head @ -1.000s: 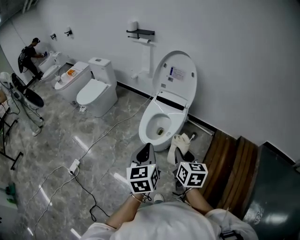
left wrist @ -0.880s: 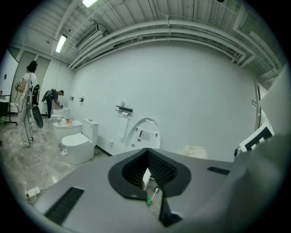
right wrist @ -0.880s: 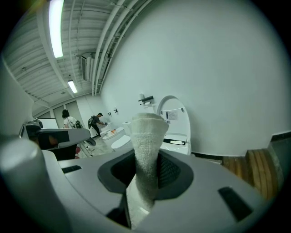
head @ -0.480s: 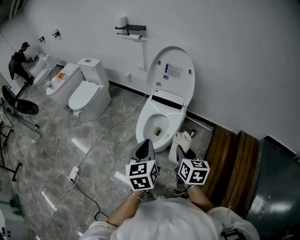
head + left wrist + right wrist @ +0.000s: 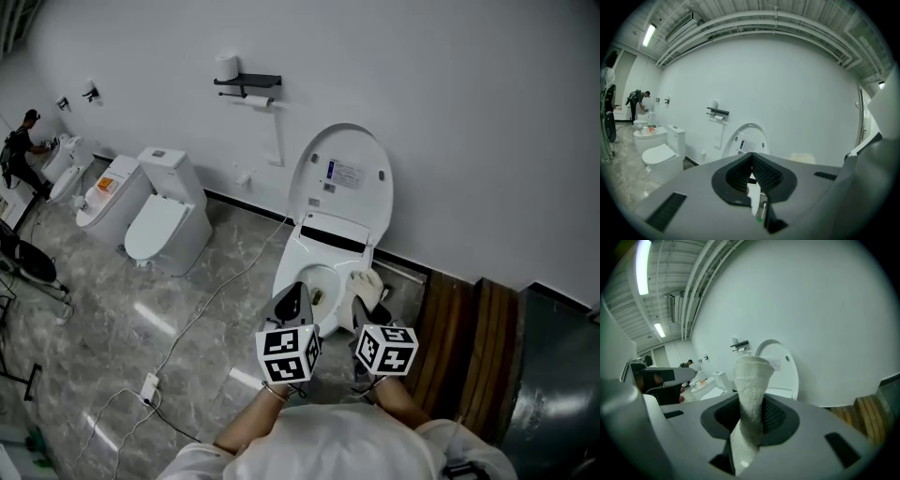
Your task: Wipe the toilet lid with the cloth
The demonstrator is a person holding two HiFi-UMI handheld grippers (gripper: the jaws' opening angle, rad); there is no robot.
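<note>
A white toilet stands against the wall with its lid raised upright; the lid shows ahead in the left gripper view and also in the right gripper view. The bowl is uncovered. My right gripper is shut on a folded white cloth, which sticks up between the jaws. My left gripper is shut with nothing in it, just left of the right one. Both hover in front of the bowl.
Two more toilets stand along the wall at left, with a person working far back. A paper holder and shelf hang on the wall. A cable runs over the marble floor. Wooden boards lie at right.
Both grippers have moved forward toward the open toilet, which now sits closer and more central. The cloth stays clamped in the right gripper.
</note>
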